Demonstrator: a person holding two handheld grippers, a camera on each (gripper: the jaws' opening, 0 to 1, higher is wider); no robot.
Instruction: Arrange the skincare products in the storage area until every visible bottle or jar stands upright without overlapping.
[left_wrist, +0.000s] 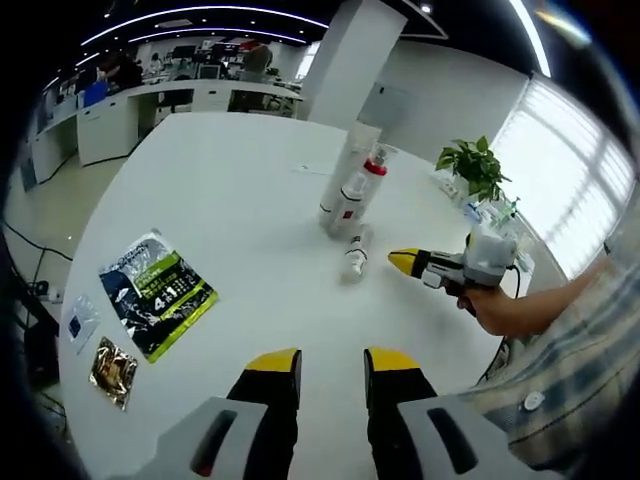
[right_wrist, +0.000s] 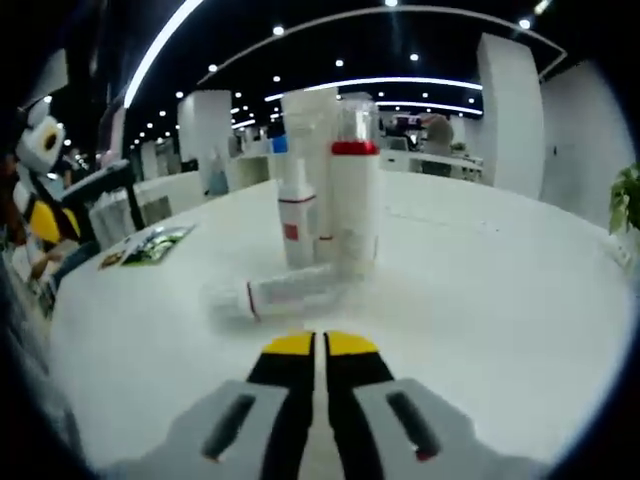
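The right gripper (right_wrist: 320, 345) hovers low over the white table (right_wrist: 500, 300), its yellow-tipped jaws pressed together on nothing. Just ahead lies a small clear-capped bottle (right_wrist: 275, 292) on its side, long axis running across the right gripper view, cap toward the left. Behind it stand a red-collared spray bottle (right_wrist: 355, 200) and a white tube (right_wrist: 298, 190), both upright and close together. The left gripper (left_wrist: 332, 362) holds its jaws parted and empty, well back from the bottles; a green-and-blue packet (left_wrist: 155, 292) and a foil sachet (left_wrist: 112, 371) lie to its left.
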